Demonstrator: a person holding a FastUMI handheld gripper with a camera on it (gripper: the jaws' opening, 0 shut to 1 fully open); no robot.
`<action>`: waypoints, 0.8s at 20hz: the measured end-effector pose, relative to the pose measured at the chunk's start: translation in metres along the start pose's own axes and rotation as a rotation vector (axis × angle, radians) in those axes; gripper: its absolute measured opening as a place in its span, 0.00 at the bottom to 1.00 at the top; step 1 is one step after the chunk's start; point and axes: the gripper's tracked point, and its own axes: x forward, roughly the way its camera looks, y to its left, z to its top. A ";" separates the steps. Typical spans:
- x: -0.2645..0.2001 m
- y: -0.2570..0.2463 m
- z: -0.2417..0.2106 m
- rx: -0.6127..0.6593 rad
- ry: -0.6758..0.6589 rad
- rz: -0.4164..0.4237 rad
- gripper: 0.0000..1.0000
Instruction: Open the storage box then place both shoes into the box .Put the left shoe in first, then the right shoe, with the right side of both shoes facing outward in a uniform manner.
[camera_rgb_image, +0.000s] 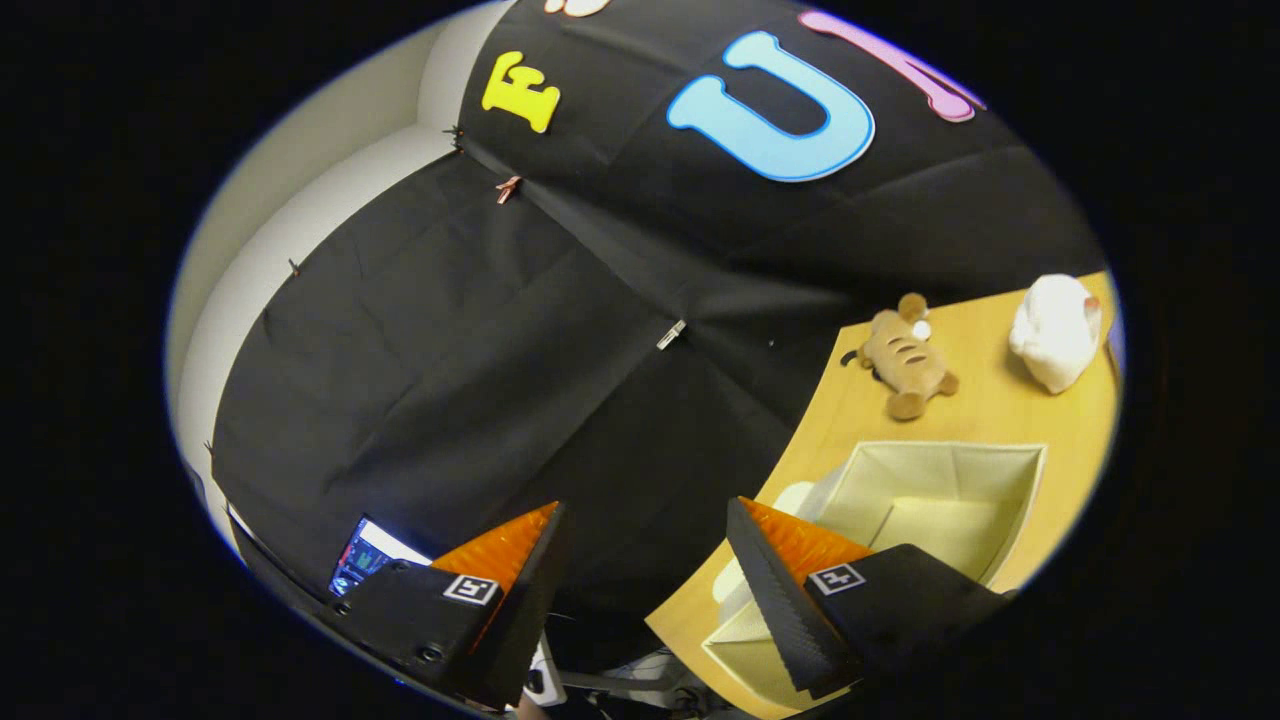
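My gripper (645, 520) is open, its two orange-and-black fingers (520, 580) spread wide with nothing between them. It is tilted and points mostly at the black cloth wall, off the left end of the wooden table (1000, 410). The cream fabric storage box (940, 500) stands open on the table, just beyond the right finger, and its inside looks empty. The right finger covers the box's near corner. A pale rounded shape (795, 495) sits at the box's left edge; I cannot tell what it is.
A brown plush mouse (905, 355) lies on the table behind the box. A white plush toy (1055, 330) sits further right near the table's far end. A lit screen (365, 555) glows low beside the left finger. A white wall (300, 200) rises behind the cloth.
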 end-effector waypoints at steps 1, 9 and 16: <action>-0.011 0.000 0.005 -0.026 -0.012 -0.011 0.96; -0.112 -0.045 0.020 -0.251 -0.037 -0.219 0.97; -0.222 -0.117 0.012 -0.326 -0.053 -0.453 0.97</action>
